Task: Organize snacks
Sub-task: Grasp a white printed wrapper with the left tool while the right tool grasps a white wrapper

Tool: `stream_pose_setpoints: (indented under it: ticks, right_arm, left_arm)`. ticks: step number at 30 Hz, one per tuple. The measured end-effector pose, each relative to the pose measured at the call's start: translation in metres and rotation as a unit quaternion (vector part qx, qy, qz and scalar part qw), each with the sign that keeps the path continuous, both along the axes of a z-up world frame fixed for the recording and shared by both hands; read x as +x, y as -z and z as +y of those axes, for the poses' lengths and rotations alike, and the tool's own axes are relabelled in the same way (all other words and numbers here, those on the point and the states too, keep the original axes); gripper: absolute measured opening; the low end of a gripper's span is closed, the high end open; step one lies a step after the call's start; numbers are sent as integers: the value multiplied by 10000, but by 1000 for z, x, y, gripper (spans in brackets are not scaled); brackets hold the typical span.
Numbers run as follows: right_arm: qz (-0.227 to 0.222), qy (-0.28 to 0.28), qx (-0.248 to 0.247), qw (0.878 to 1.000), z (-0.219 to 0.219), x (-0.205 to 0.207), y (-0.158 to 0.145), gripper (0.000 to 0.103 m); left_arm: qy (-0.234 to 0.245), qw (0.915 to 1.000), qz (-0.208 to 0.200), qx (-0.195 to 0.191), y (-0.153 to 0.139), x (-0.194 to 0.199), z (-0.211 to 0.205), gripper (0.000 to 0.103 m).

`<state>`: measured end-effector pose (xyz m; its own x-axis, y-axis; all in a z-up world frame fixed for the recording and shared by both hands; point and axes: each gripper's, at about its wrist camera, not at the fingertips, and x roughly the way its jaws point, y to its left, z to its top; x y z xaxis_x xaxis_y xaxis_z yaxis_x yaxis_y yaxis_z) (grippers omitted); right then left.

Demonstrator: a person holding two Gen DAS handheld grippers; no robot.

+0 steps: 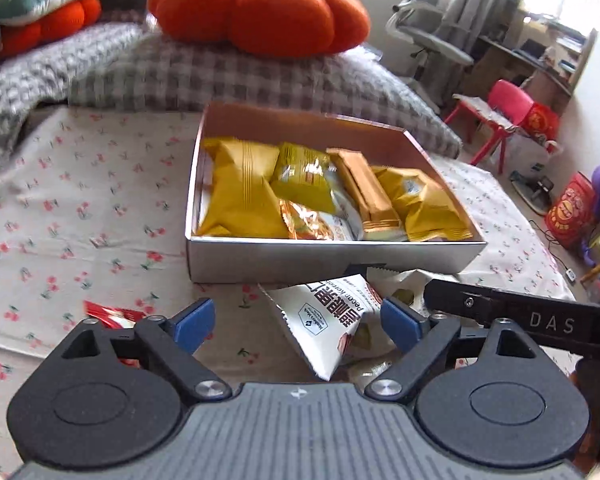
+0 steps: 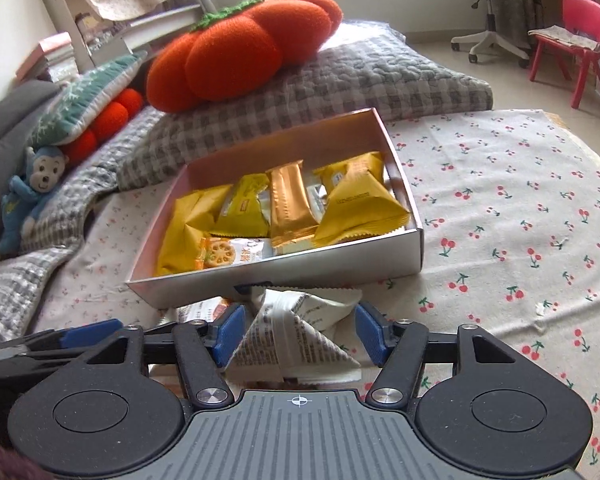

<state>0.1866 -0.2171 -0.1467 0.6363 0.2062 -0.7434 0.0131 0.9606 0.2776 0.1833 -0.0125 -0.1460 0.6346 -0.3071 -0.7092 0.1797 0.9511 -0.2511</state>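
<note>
A silver box (image 1: 260, 256) on the cherry-print cloth holds several yellow and gold snack packets (image 1: 240, 200); it also shows in the right wrist view (image 2: 284, 272). A white triangular snack packet (image 1: 328, 320) lies in front of the box between my left gripper's (image 1: 296, 322) open blue pads. In the right wrist view another white packet (image 2: 296, 340) sits between my right gripper's (image 2: 300, 332) open pads, untouched. The right gripper's black arm (image 1: 532, 320) reaches in from the right in the left wrist view. A red packet (image 1: 108, 314) lies left, partly hidden.
A large orange pumpkin cushion (image 1: 260, 8) rests on grey checked pillows (image 1: 240, 72) behind the box. A blue monkey toy (image 2: 28, 196) sits far left. A red child's chair (image 1: 504, 108) and office chair (image 2: 488, 4) stand on the floor beyond the cloth's right edge.
</note>
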Motion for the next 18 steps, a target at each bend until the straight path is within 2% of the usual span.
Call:
stream_pose_setpoints:
  ticks: [2,6,9,10,12,18]
  right_arm:
    - [61,27,334,9994,-9,6,4,60]
    - [161,30,607,9980,-11,10,11,60]
    - [356,-79,733,9966,-10,11,20,59]
    - [381,-165,694,9967,-7,10,24,59]
    - [255,-128,533,9982,-5,5,26,50]
    - [134,42,656,9977,-17,-5,20,41]
  left_arm:
    - [-93,9991,185,-366,6,8,6,89]
    - [-255,9976,229,-597,11,11,13,91]
    - [-305,9947,424,-891,15,13,16,87]
    - [-279,9944,425,-932,15,11,15,86]
    - [-237,9952,394,-866,14,9,11,82]
    - [-133,9950,420,-894,11,12,-1,83]
